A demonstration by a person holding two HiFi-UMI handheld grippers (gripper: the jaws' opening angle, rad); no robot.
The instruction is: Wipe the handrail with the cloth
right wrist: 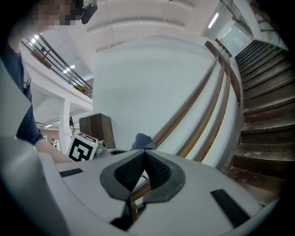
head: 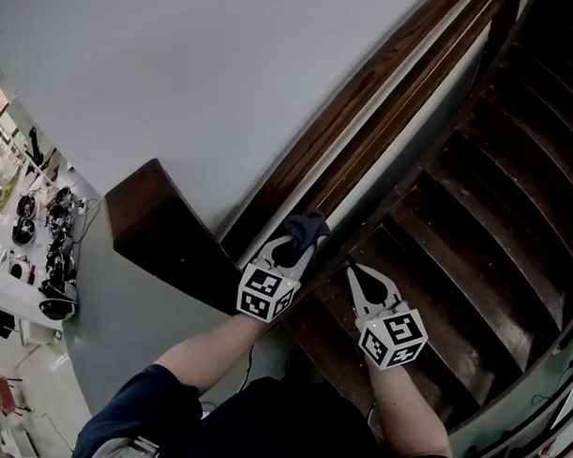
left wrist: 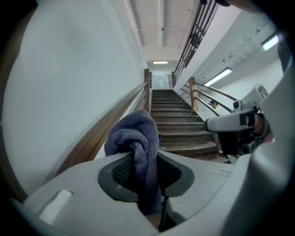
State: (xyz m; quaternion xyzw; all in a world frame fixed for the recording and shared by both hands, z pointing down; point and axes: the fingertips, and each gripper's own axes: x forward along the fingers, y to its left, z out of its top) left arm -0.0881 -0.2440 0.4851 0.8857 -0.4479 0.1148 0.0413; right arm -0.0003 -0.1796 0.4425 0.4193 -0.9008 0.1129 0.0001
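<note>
A dark blue cloth (head: 302, 231) is pinched in my left gripper (head: 288, 252), which sits at the lower end of the wooden handrail (head: 365, 123) on the white stair wall. In the left gripper view the cloth (left wrist: 136, 143) bulges out between the jaws and hangs down through them. My right gripper (head: 360, 278) hovers just right of the left one, over the lowest steps, jaws closed together with nothing between them. From the right gripper view the cloth (right wrist: 142, 140) and the handrail (right wrist: 196, 103) show ahead and to the left.
Dark wooden stairs (head: 493, 212) climb to the upper right. A dark wooden newel block (head: 164, 233) caps the wall at the left. Below, at far left, a floor area holds cluttered equipment (head: 42, 243). A second railing (left wrist: 207, 97) lines the stairs' right side.
</note>
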